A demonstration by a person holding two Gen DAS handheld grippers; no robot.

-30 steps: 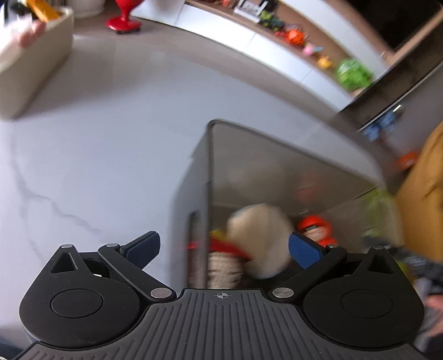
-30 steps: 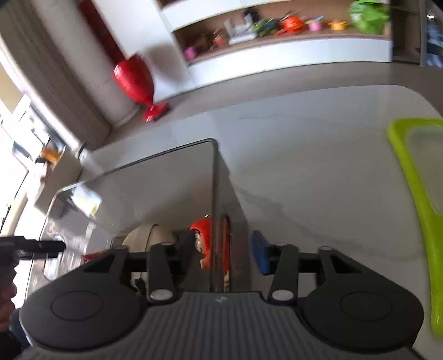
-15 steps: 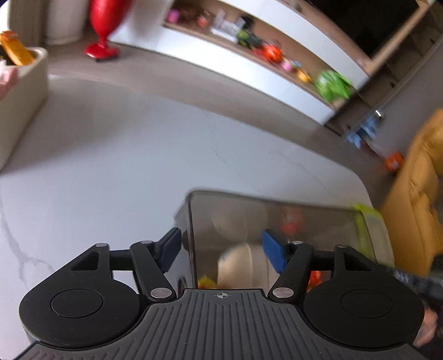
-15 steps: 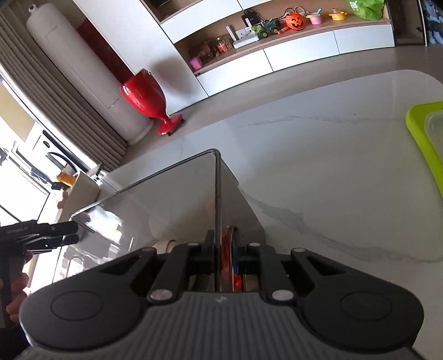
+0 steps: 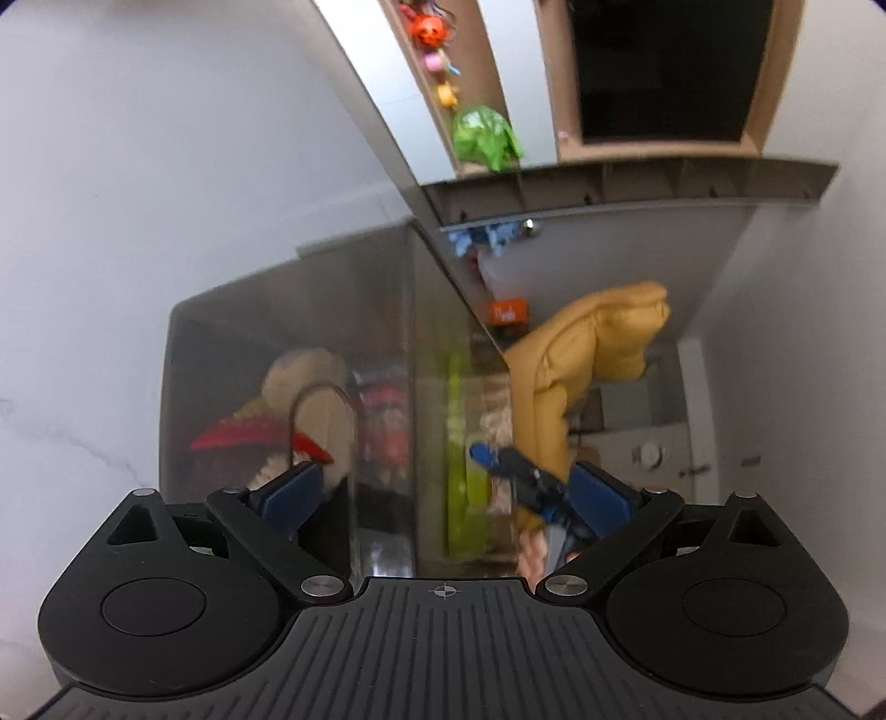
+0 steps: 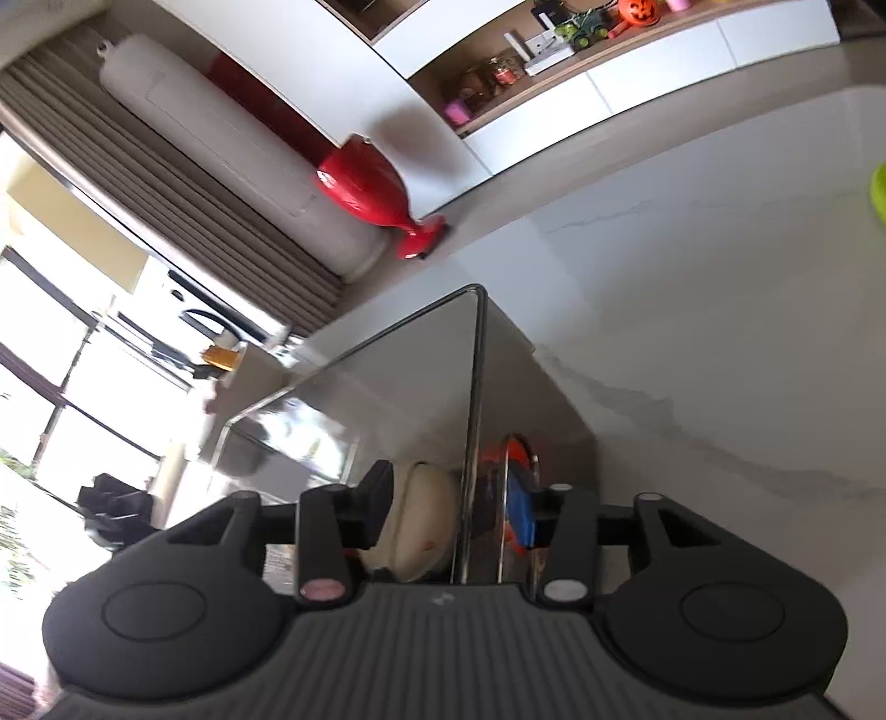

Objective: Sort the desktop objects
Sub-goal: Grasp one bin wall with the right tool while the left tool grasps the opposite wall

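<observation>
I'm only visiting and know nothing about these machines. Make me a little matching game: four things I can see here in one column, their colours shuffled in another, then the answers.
Things:
1. vase
2. armchair
3. pumpkin toy
4. pads on the left fingers

Colours:
A. blue
B. orange
C. red
D. mustard yellow

Pairs: 1-C, 2-D, 3-B, 4-A
</observation>
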